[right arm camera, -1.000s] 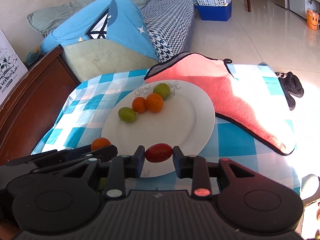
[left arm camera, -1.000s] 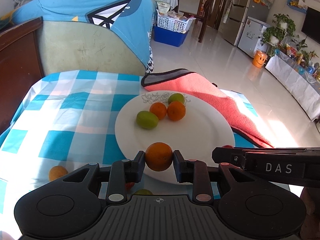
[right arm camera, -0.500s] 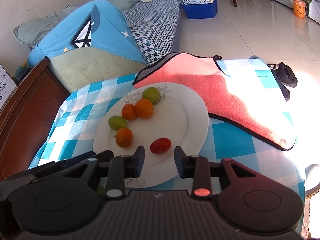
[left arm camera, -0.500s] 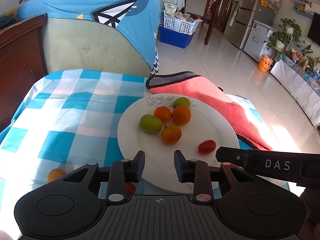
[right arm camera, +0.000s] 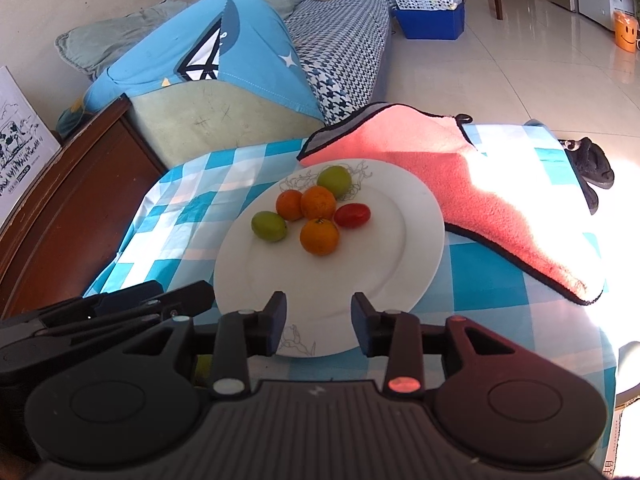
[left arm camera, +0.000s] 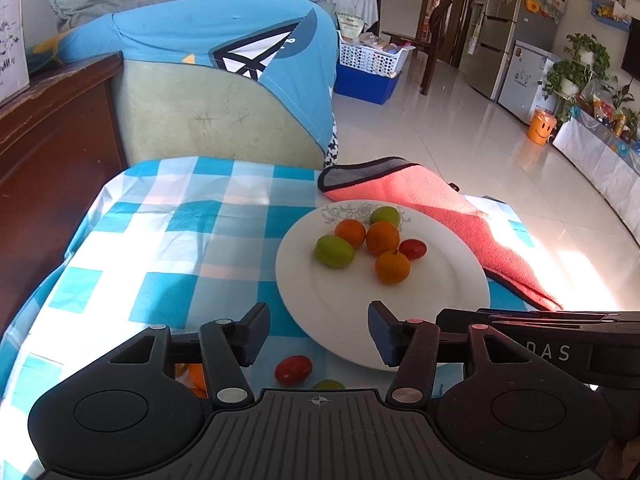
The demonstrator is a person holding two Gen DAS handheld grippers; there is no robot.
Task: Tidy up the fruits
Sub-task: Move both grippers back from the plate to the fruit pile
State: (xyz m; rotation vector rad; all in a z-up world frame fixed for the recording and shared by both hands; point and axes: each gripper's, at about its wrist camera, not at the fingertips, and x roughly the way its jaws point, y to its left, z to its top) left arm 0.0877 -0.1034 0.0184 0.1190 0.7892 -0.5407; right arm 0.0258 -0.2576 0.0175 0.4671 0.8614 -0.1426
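The likeliest trouble lies with the fruit not yet gathered: a red cherry tomato (left arm camera: 293, 369), a green fruit (left arm camera: 329, 384) and an orange fruit (left arm camera: 196, 376) lie on the checked tablecloth (left arm camera: 168, 240) close under the left gripper (left arm camera: 316, 330), the tomato below and just left of the gap between the jaws, the orange one half hidden behind the left finger. They are round and sit near the cloth's near edge, so a finger coming down off-centre could nudge one and send it rolling off the table, and a hard squeeze could split the tomato. The white plate (left arm camera: 440, 300) reaches in between the left gripper's jaws from ahead and to the right; a careless descent could catch its rim and shake the six fruits on it, three orange, two green and one red tomato (left arm camera: 413, 249), which cluster well ahead of the jaws toward the far side, beside the pink towel (left arm camera: 460, 216). The two tools are close side by side, so they could also knock together. The left gripper's jaws have just been opening and stand apart with nothing between the pads, tilted downward over the plate's near edge. The right gripper (right arm camera: 316, 330) points down likewise over the near rim, its jaws also apart, having just been opening, and empty.
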